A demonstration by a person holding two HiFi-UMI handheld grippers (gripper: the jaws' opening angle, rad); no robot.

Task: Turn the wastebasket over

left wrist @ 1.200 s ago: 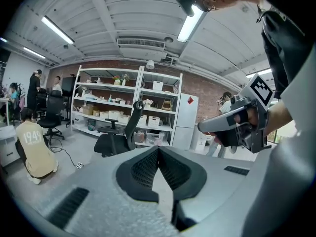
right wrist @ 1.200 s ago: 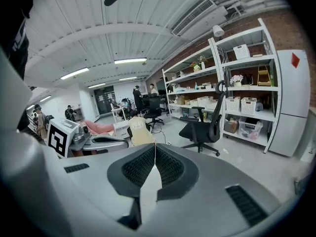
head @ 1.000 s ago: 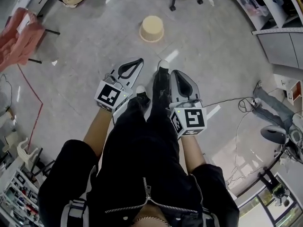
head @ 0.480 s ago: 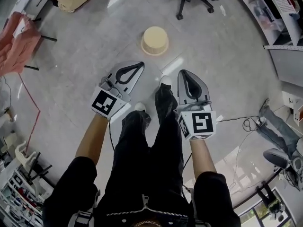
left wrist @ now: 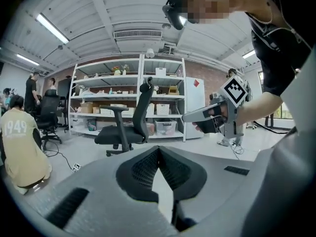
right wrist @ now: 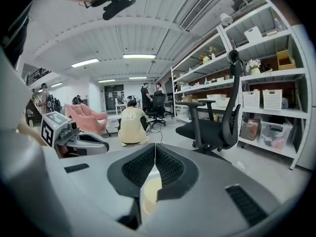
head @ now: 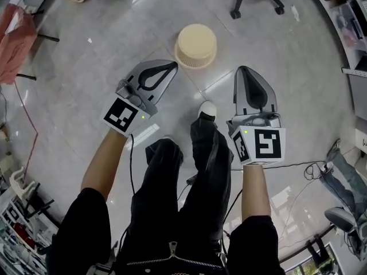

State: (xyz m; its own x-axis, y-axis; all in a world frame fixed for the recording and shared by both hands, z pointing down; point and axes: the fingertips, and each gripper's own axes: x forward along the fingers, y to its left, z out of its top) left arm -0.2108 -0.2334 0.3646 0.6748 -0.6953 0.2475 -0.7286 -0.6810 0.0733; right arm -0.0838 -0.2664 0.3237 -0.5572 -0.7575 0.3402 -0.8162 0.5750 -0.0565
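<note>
Wastebasket [head: 196,46] stands on the floor [head: 103,39], apparently mouth down, ahead of us and untouched. We hold the left gripper [head: 170,67] and right gripper [head: 245,71] short of it, one each side, jaws pressed together, empty; probably lined up to flank it.

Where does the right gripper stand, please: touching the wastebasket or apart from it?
Apart. The head view shows bare floor between the right gripper and the wastebasket.

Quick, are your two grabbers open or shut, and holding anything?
Left gripper: shut, holding nothing.
Right gripper: shut, holding nothing.
</note>
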